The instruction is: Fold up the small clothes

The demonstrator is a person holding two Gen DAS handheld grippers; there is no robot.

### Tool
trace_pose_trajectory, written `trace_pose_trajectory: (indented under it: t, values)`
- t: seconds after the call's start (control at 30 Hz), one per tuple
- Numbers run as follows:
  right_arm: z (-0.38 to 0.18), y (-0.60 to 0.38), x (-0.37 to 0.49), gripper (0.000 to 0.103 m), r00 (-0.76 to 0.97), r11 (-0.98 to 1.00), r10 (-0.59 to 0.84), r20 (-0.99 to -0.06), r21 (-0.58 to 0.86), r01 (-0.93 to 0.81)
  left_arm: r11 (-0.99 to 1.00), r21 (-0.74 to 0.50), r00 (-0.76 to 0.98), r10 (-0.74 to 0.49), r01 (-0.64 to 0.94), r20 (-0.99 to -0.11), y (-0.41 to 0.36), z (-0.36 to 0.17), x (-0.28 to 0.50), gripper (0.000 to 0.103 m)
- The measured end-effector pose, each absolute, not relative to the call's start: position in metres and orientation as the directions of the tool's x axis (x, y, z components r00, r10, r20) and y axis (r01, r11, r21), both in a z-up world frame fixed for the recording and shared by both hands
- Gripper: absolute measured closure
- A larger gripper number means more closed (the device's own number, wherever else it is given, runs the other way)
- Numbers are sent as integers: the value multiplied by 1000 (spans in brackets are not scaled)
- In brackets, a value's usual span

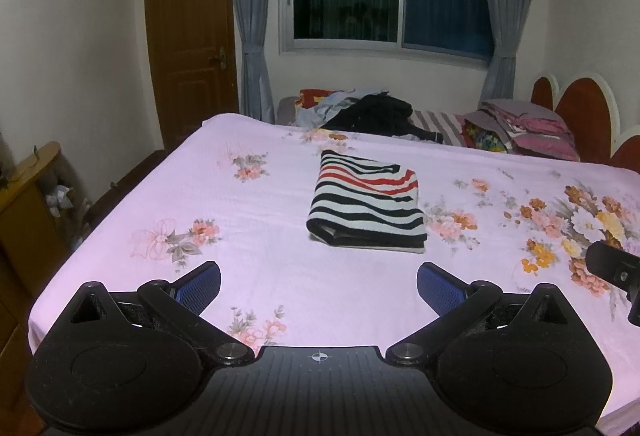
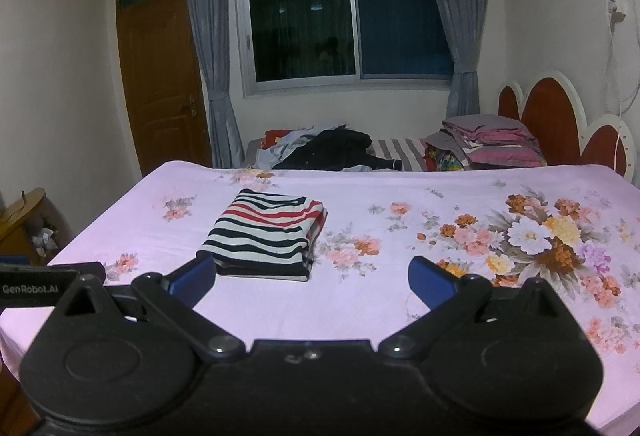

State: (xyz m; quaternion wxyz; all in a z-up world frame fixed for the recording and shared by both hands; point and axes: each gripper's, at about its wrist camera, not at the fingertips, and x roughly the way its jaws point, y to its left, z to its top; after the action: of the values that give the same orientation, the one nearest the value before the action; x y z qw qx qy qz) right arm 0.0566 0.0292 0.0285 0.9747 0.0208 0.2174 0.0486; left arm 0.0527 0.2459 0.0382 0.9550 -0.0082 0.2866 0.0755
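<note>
Striped black, white and red cloth garment point(image 1: 366, 206) lies folded mid-bed on the pink floral sheet point(image 1: 260, 196); left gripper point(image 1: 319, 286) gapes empty. Right wrist view: right gripper point(image 2: 312, 282) likewise spread, folding apparently done; dark unfolded clothes pile point(image 2: 336, 150) beyond may remain.
</note>
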Motion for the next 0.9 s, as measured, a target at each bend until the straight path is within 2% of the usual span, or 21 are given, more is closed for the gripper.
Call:
trace_pose_trajectory:
  t: [0.7, 0.9]
  values:
    - [10, 28, 92, 0, 872, 993, 111, -476, 77, -84, 992, 23, 793, 116, -127, -598, 244, 23, 91, 0]
    - [1, 25, 112, 0, 860, 994, 103, -499, 77, -74, 994, -4, 832, 86, -106, -548, 243, 15, 108, 0]
